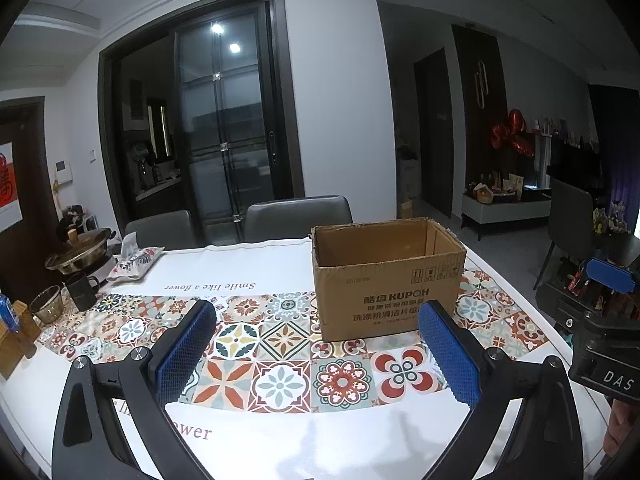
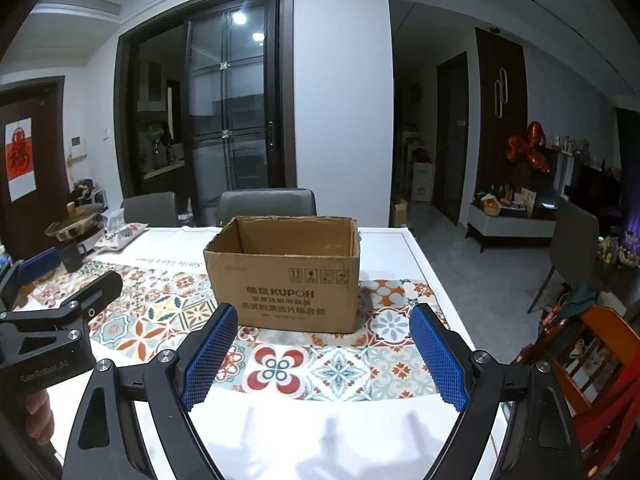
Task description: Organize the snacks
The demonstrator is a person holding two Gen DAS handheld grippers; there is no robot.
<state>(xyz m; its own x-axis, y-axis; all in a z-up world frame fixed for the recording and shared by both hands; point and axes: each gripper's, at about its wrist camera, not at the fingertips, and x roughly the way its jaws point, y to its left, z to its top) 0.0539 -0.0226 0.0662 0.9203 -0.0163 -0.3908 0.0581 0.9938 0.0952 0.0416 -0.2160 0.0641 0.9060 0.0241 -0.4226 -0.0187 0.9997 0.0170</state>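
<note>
1. Your left gripper (image 1: 316, 354) has its jaws spread wide with nothing between them, just hanging over the patterned tablecloth (image 1: 280, 344). Blue pads (image 1: 186, 344) face each other across the gap.
2. Your right gripper (image 2: 320, 354) is the same deal: jaws wide apart, nothing in them, tiled cloth showing through the gap.
3. The cardboard box (image 1: 384, 280) sits upright on the table, top flaps open, "KUPOH" printed on the side facing you. It's ahead of both grippers and touching neither. From the left wrist it's off to the right of centre; from the right wrist it's pretty much dead ahead.
4. What you can see inside the box is only bare cardboard walls. The floor of it is hidden from both views.
5. No snacks that I can pick out on the cloth near your grippers. There's a floral pouch (image 1: 136, 262) over at the far left edge, but I can't tell what it is.
6. Also on that far left side: a metal pot (image 1: 80, 254), a dark mug (image 1: 82, 290) and a glass bowl (image 1: 47, 304), all well apart from the box.
7. 2 grey chairs (image 1: 298, 218) are tucked in at the far side of the table.
</note>
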